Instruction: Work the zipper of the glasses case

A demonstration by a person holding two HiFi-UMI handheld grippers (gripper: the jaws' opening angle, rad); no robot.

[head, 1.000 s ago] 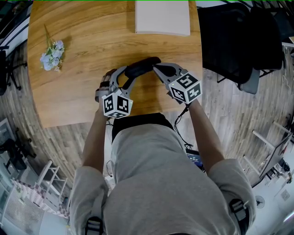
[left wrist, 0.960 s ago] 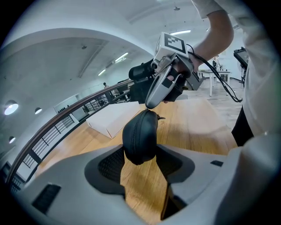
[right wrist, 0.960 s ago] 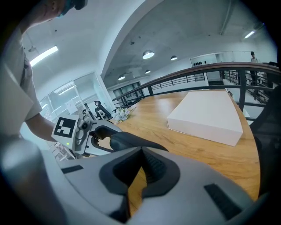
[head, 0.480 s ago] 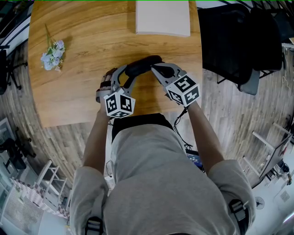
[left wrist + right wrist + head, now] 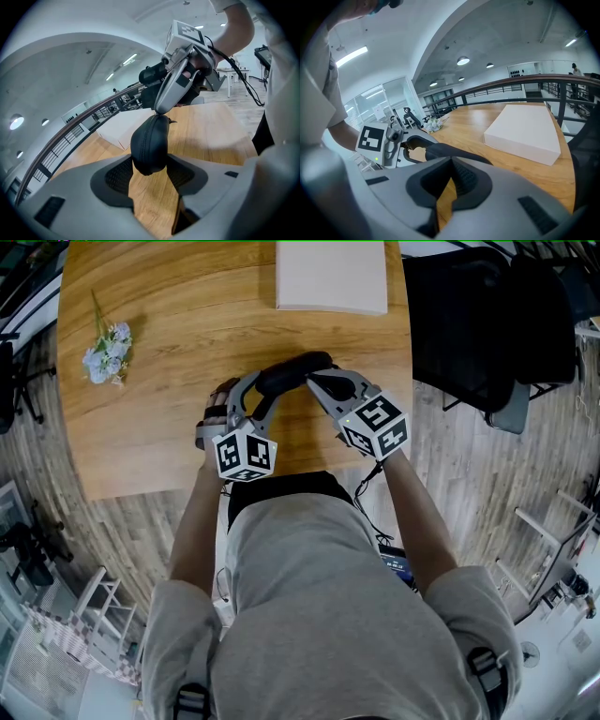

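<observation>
The black glasses case (image 5: 292, 372) is held just above the wooden table (image 5: 159, 427), near its front edge. My left gripper (image 5: 257, 390) is shut on the case's left end. In the left gripper view both pads press on the rounded case (image 5: 149, 143), and its zipper seam runs up the middle. My right gripper (image 5: 315, 380) is shut at the case's right end. There its tips (image 5: 158, 110) meet the seam, and a bit of the small zipper pull (image 5: 172, 121) sticks out beside them. In the right gripper view the case (image 5: 454, 152) lies just past the shut jaws.
A flat white box (image 5: 331, 276) lies at the table's far edge. A small bunch of pale flowers (image 5: 106, 351) lies at the far left. A black chair (image 5: 487, 324) stands off the table's right side. The person's body is close to the front edge.
</observation>
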